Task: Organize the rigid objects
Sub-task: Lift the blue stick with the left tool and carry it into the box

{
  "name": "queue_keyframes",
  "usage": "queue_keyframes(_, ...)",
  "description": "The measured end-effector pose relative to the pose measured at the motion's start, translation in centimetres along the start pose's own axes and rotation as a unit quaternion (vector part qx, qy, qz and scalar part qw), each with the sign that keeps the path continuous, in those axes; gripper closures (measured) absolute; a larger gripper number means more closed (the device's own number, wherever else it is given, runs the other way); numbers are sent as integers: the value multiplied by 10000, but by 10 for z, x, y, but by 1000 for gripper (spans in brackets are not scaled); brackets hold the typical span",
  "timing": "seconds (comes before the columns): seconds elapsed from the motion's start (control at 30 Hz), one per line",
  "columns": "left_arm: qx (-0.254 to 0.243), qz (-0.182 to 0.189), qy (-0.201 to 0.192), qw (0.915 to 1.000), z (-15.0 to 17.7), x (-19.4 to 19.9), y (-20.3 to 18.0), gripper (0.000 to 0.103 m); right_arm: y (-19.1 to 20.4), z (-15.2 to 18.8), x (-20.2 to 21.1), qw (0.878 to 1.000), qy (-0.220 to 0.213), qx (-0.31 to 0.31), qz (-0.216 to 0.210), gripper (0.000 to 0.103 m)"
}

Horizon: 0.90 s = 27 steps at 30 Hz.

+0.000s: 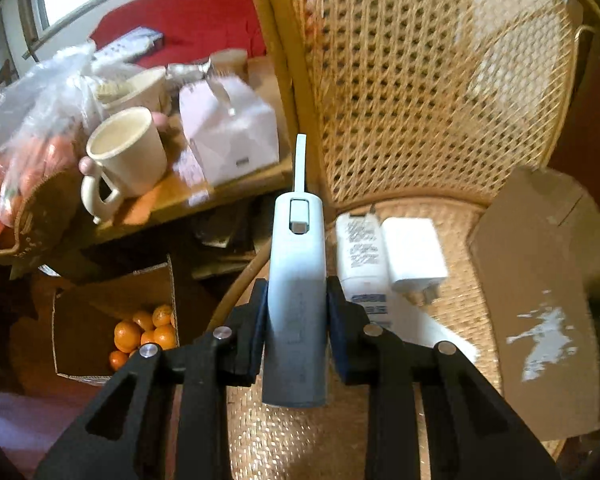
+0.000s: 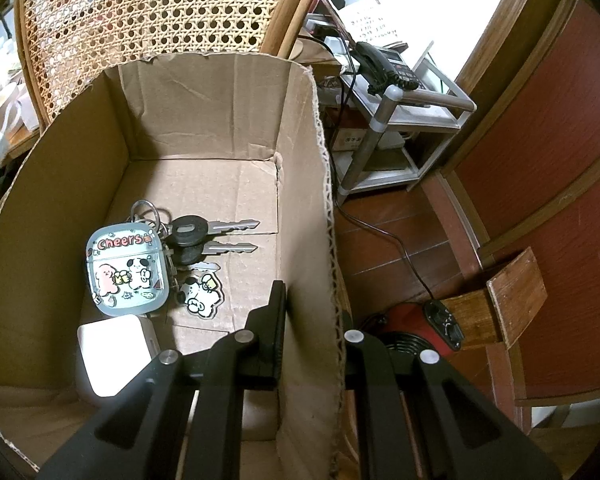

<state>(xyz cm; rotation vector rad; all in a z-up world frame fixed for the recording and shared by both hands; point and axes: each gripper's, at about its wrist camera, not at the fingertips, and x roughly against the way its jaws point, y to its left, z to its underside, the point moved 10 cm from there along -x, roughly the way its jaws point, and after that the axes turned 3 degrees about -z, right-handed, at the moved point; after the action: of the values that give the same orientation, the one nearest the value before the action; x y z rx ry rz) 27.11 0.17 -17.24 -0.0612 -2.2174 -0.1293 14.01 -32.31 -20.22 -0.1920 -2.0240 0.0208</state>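
My left gripper (image 1: 297, 300) is shut on a pale grey power bank (image 1: 296, 280) with a short white cable, held above the rattan chair seat (image 1: 284, 432). Two white chargers (image 1: 414, 254) lie on the seat ahead. A cardboard box (image 1: 540, 300) stands at the right. My right gripper (image 2: 312, 312) is shut on the right wall of the cardboard box (image 2: 304, 208), one finger inside and one outside. In the box lie an earbud case marked "Cheers" (image 2: 126, 270) with keys (image 2: 212, 236) and a white charger (image 2: 114, 354).
A side table (image 1: 220, 196) at the left holds cream mugs (image 1: 128, 156), a pink box (image 1: 228, 128) and a bag. A box of oranges (image 1: 144, 332) sits on the floor. A telephone stand (image 2: 396, 92) and a red heater (image 2: 412, 324) are right of the box.
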Motion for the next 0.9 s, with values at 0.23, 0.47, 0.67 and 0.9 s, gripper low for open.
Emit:
queue_keyframes(0.23, -283, -216, -813, 9961, -22, 63, -28, 76, 1, 0, 1, 10000, 2, 3, 13, 90)
queue_keyframes(0.47, -500, 200, -1301, 9900, -33, 109, -82, 76, 0, -2, 1, 10000, 7, 4, 17, 90)
queue_keyframes(0.67, -609, 473, -1445, 9865, -32, 126, -116, 76, 1, -2, 1, 10000, 6, 5, 14, 90)
queue_keyframes(0.9, -818, 916, -1417, 9823, -25, 123, -161, 76, 1, -2, 1, 10000, 6, 1, 17, 90)
